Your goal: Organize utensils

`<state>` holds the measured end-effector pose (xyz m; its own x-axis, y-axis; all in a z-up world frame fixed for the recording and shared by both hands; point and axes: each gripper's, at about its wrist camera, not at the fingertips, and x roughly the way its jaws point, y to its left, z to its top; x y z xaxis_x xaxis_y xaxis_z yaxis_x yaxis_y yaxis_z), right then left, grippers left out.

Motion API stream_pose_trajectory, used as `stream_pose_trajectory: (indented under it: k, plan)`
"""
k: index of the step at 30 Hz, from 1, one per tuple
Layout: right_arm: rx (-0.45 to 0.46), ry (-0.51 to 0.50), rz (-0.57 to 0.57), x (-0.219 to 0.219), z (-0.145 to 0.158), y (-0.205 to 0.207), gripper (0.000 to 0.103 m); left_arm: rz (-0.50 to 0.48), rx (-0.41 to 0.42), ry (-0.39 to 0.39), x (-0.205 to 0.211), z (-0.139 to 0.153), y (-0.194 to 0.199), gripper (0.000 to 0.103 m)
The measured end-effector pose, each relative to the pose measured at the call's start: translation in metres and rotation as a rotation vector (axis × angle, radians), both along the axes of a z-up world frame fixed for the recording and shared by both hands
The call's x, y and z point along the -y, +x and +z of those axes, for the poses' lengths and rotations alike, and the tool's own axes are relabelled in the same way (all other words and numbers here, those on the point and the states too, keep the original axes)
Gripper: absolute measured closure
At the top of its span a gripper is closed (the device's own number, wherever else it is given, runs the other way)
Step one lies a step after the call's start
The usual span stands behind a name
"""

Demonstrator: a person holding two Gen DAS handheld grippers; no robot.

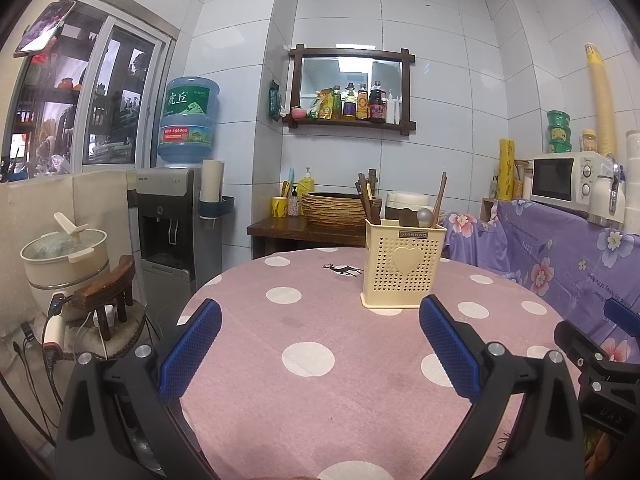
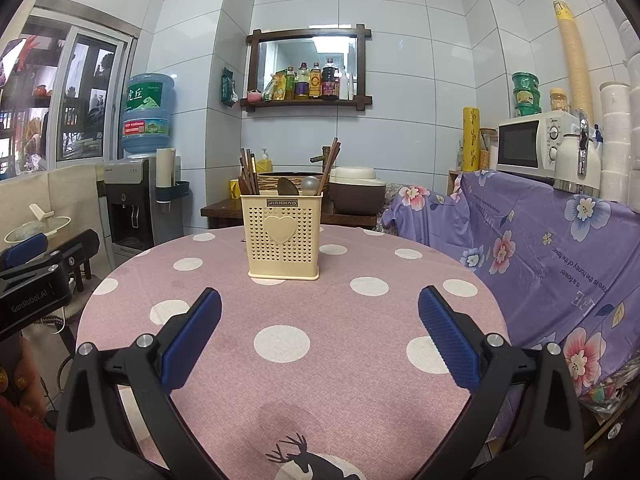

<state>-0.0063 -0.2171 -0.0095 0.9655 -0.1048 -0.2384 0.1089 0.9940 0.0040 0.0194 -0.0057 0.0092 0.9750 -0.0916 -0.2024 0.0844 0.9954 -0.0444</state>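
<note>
A cream perforated utensil holder [image 1: 403,265] with a heart on its front stands upright on the round pink polka-dot table [image 1: 320,340]. It holds brown chopsticks [image 1: 366,200], a dark wooden spoon [image 1: 408,216] and a metal spoon [image 1: 425,215]. It also shows in the right wrist view [image 2: 283,236], with chopsticks [image 2: 249,176] and the metal spoon [image 2: 310,185] inside. My left gripper [image 1: 320,326] is open and empty, well short of the holder. My right gripper [image 2: 320,318] is open and empty, also short of it.
A purple flowered cloth [image 2: 540,248] covers a counter on the right, bearing a microwave [image 2: 528,146]. A dark side table [image 1: 288,230] with a woven basket stands behind. A water dispenser [image 1: 172,216] and a pot on a stool [image 1: 64,256] are at left.
</note>
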Motion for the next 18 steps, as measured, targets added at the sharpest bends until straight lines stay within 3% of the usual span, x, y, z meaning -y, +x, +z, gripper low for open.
stream_pose_trajectory:
  k: [18]
  plan:
    - [-0.008,0.002,-0.009,0.0016,0.002,0.0012,0.006,0.003,-0.035,0.004,0.0009,-0.0037,0.0027,0.005]
